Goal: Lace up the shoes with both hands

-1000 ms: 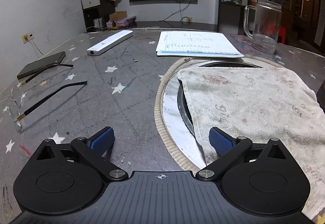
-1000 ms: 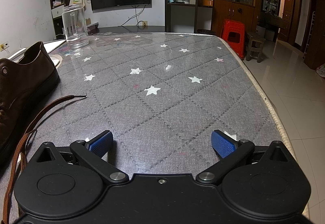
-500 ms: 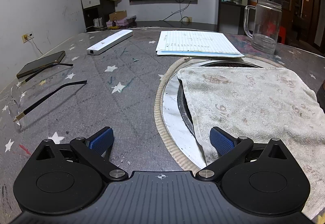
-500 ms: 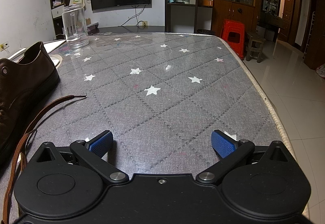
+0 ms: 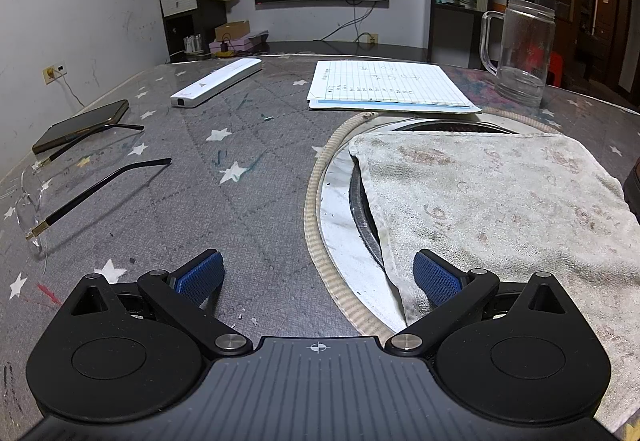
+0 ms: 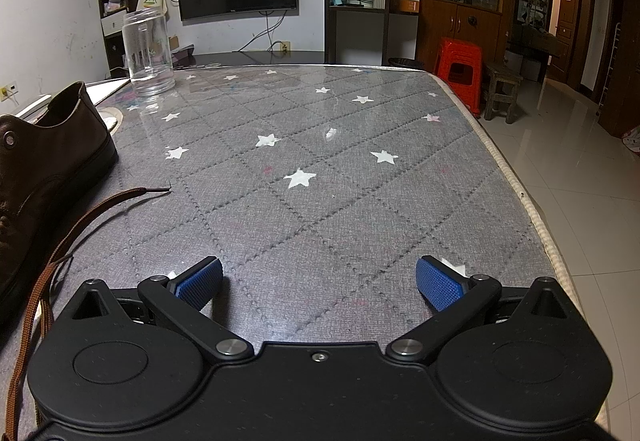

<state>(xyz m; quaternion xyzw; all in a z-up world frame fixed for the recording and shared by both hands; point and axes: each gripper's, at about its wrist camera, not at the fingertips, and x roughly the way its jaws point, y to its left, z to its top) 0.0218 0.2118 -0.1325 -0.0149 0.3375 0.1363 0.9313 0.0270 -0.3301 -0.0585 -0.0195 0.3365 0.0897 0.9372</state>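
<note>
A brown leather shoe (image 6: 44, 157) lies at the left edge of the right wrist view, its opening toward the far end of the table. Its brown lace (image 6: 80, 225) trails loose over the grey star-patterned table, its tip near the middle left. My right gripper (image 6: 319, 281) rests low over the table, open, nothing between its blue pads, the lace to its left. In the left wrist view only a dark sliver of the shoe (image 5: 633, 189) shows at the right edge. My left gripper (image 5: 318, 277) is open and empty, straddling the edge of a stained white towel (image 5: 500, 201).
The towel covers a round metal inset (image 5: 340, 209) in the table. Eyeglasses (image 5: 60, 201), a dark phone (image 5: 80, 125), a white bar-shaped device (image 5: 216, 81) and a paper pad (image 5: 388, 85) lie on the left half. A clear glass mug (image 5: 520, 49) stands behind. The table's right edge (image 6: 532, 213) drops to a tiled floor.
</note>
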